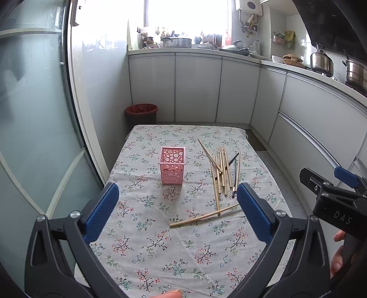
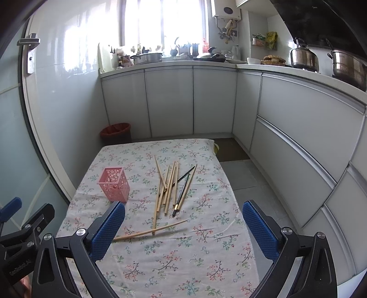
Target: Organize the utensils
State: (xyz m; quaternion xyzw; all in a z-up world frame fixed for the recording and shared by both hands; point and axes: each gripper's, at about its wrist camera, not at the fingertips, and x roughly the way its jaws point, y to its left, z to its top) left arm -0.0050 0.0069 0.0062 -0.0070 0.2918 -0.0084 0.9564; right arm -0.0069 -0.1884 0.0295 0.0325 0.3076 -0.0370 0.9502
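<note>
From the left wrist, the left gripper (image 1: pixel 177 211) hangs spread wide and empty above the floral tablecloth (image 1: pixel 146 252), with the pink holder (image 1: pixel 172 168) standing upright left of the scattered chopsticks (image 1: pixel 221 174). From the right wrist, the right gripper (image 2: pixel 183 231) likewise gapes empty, one chopstick (image 2: pixel 150 231) lying crosswise nearest it.

Home kitchen: white cabinets (image 2: pixel 169 100) under an L-shaped counter (image 2: pixel 165 63) crowded with pots, steel kettle (image 2: pixel 304 56) and stockpot (image 2: pixel 348 66) on the stove, water heater (image 2: pixel 227 10) by the window, bin (image 2: pixel 115 133) in the corner.
</note>
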